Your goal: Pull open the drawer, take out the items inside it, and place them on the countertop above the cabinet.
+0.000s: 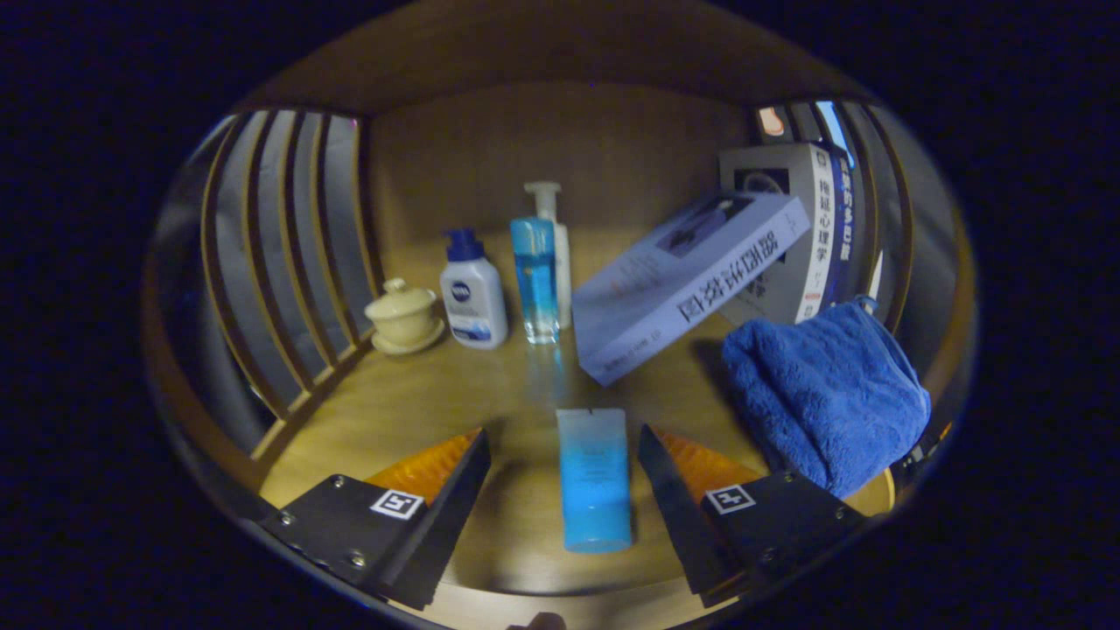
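Blue tube [595, 479] | flat, lengthwise between fingers | tool [564, 451] wide, untouching

Wooden tabletop [420, 411], slatted sides. On it: blue tube [595, 479] lying flat between the spread fingers of the hand-held gripper [564, 477], lidded cup [403, 315], white bottle [472, 293], clear blue bottle [535, 278], pump bottle [551, 219] behind, tilted book [687, 284], blue towel [822, 394].
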`<state>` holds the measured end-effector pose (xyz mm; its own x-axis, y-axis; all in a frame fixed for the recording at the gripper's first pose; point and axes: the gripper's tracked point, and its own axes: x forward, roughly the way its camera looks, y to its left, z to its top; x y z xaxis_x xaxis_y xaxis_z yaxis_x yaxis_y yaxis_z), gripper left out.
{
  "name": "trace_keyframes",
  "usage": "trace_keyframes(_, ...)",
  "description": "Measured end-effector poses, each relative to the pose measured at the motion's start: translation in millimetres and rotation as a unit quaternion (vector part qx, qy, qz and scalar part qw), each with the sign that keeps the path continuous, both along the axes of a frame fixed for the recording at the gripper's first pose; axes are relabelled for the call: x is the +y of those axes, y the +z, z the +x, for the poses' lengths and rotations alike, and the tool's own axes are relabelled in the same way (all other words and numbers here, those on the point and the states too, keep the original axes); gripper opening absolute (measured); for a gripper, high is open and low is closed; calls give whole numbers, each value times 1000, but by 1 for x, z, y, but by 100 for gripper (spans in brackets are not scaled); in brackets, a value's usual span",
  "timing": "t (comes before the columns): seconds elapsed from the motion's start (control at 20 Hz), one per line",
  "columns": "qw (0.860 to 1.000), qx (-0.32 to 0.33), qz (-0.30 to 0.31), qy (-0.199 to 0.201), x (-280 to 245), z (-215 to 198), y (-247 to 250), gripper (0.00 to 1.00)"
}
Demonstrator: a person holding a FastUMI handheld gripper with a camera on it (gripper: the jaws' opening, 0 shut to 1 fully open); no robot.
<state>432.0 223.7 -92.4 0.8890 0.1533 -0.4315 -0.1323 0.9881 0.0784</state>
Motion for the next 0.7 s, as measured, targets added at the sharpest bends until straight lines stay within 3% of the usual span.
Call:
trace_keyframes(0.15,998,-59,-6,-7,-5,-22,47,100)
trace_keyframes(0.35,993,-107,-16,-42,-23,-86,81,100)
trace_keyframes(0.55,992,-109,-30,-62,-33,-161,69,100)
trace_keyframes(0.7,993,-104,-21,-49,-26,-212,45,100)
